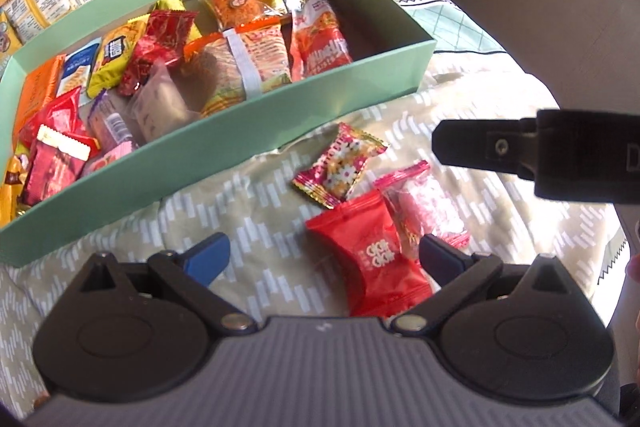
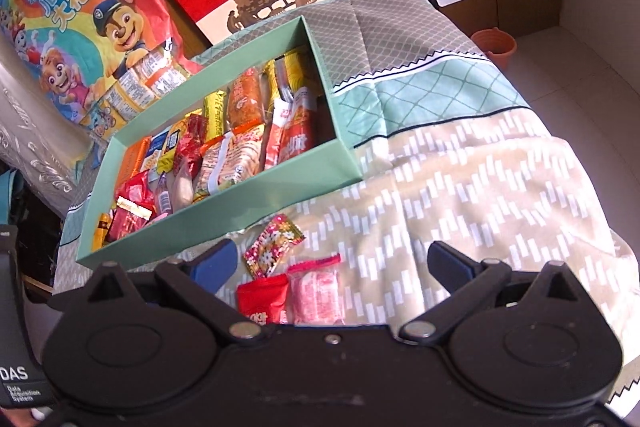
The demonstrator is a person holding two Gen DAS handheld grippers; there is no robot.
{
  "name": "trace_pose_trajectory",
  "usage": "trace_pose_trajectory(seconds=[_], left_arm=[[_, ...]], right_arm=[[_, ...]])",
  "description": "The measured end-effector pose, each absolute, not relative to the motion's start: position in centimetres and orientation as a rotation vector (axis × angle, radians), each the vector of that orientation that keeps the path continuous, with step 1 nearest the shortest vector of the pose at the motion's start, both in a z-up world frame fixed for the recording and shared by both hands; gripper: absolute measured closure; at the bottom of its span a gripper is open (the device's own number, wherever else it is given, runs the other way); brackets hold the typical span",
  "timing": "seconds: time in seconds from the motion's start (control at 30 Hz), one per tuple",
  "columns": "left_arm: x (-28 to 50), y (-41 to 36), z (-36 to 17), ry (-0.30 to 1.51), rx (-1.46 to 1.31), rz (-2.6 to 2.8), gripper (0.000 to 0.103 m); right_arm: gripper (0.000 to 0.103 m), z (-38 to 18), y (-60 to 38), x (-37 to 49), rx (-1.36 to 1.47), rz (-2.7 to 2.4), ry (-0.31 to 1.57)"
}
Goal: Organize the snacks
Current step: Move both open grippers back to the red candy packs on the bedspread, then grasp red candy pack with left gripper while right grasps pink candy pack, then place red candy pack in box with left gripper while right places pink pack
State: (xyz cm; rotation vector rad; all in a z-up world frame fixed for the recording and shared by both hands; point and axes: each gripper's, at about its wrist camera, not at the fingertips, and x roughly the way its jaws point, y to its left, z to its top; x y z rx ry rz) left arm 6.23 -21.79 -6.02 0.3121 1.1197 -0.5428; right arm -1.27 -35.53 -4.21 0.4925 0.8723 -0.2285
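My left hand-held gripper (image 1: pixel 324 259) gapes wide, the red snack packet (image 1: pixel 370 255) lying between its blue fingertips (image 1: pixel 212 255) at lower centre. My right hand-held gripper (image 2: pixel 340 267) is equally wide over the same packets. The green box (image 1: pixel 248 143) sits upper left.

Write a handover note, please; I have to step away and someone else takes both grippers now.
Left gripper: open, empty, low over the red packet.
Right gripper: open, empty, above the loose sweets.
Done: the green box on the patterned cloth already holds many snacks.
Left: three packets lie on the cloth in front of the box: the red packet, the pink clear-wrapped sweet beside it, and the flowered packet nearer the box. Move them into the box.
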Motion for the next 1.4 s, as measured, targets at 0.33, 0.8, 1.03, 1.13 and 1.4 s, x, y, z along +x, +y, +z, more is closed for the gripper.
trace_pose_trajectory(seconds=[0.33, 0.8, 1.03, 1.13, 1.4], left_arm=[[7.6, -17.7, -7.5, 1.156, 0.292, -0.44, 0.0], [7.2, -19.1, -7.3, 1.065, 0.399, -0.498, 0.008], [6.4, -19.5, -6.6, 1.053, 0.362, -0.597, 0.071], [6.6, -18.2, -6.3, 1.077, 0.321, -0.588, 0.072], [6.9, -13.4, -2.7, 1.064, 0.185, -0.597, 0.072]], right_arm=[[0.035, -6.3, -34.0, -0.8, 0.47, -0.182, 0.923], [0.076, -6.8, -32.6, 0.0, 0.321, -0.19, 0.931], [0.076, -6.8, -33.2, -0.5, 0.381, -0.202, 0.93], [0.076, -6.0, -33.1, -0.5, 0.39, -0.193, 0.917], [0.076, -2.2, -31.7, 0.6, 0.387, -0.1, 0.862]])
